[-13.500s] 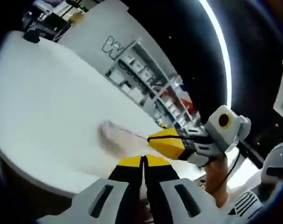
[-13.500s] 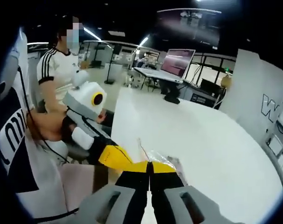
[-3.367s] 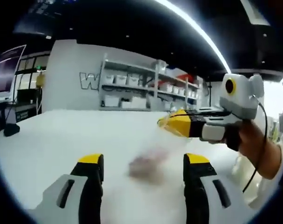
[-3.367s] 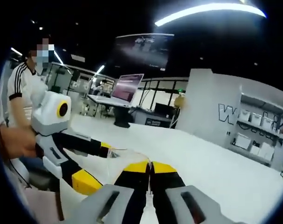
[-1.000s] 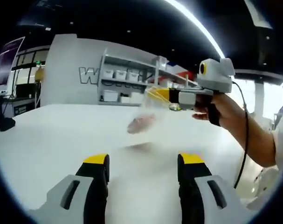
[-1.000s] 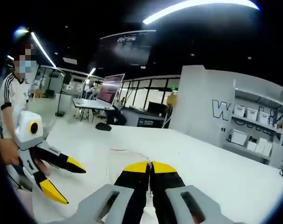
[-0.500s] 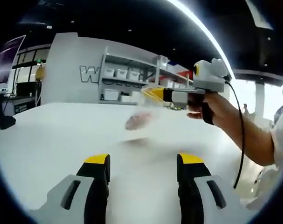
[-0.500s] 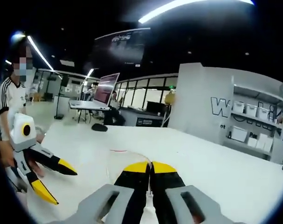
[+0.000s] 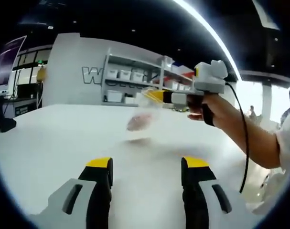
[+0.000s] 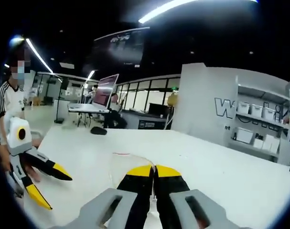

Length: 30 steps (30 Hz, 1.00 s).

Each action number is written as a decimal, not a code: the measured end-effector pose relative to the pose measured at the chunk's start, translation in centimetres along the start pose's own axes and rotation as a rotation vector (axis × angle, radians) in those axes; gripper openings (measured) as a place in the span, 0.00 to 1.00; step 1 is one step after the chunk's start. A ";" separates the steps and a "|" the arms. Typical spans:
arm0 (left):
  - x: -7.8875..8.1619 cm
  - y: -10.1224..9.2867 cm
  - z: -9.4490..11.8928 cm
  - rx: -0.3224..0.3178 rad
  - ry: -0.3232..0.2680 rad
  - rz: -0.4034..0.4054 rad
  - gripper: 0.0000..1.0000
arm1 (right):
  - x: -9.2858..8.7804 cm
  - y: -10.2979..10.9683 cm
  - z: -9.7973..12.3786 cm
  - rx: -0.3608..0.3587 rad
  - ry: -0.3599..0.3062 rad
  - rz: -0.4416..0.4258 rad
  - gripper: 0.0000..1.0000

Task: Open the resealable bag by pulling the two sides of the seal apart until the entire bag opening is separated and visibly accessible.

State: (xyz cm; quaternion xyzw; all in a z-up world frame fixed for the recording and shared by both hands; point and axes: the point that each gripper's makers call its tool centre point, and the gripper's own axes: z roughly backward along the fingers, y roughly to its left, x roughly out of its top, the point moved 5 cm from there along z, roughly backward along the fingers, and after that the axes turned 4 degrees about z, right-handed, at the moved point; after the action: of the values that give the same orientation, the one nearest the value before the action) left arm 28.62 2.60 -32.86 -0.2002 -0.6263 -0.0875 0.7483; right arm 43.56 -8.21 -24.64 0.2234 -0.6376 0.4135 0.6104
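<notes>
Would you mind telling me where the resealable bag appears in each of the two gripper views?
Left gripper view: the resealable bag hangs above the white table, centre of picture, from the right gripper, shut on its top.
Right gripper view: the bag's clear film and red seal line rise just ahead of the shut fingers, low centre.
Shared landmark: the grey wall with the large "W".

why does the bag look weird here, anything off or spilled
Nothing looks spilled or damaged. The odd part: the clear bag hangs in the air above the white table, pinched only by the right claw, with something pinkish inside. The left claw is open and well clear of it.
</notes>
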 end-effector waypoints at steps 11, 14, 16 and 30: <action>-0.2 0.0 -0.2 0.006 0.015 -0.008 0.59 | -0.4 -1.4 -1.4 -0.010 -0.003 -0.052 0.00; -0.3 0.0 -0.1 0.008 0.019 -0.005 0.59 | -0.5 -1.8 -1.9 -0.013 -0.001 -0.064 0.00; -0.2 0.0 -0.1 0.009 0.016 -0.005 0.59 | -0.7 -2.0 -2.1 -0.013 0.002 -0.071 0.00; -0.3 0.0 -0.1 0.007 0.020 -0.004 0.59 | -1.1 -2.9 -3.0 -0.019 0.006 -0.108 0.00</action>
State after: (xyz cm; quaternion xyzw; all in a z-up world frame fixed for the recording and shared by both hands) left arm 28.67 2.54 -33.19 -0.1952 -0.6195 -0.0889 0.7551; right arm 47.78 -7.69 -25.20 0.2504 -0.6265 0.3745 0.6361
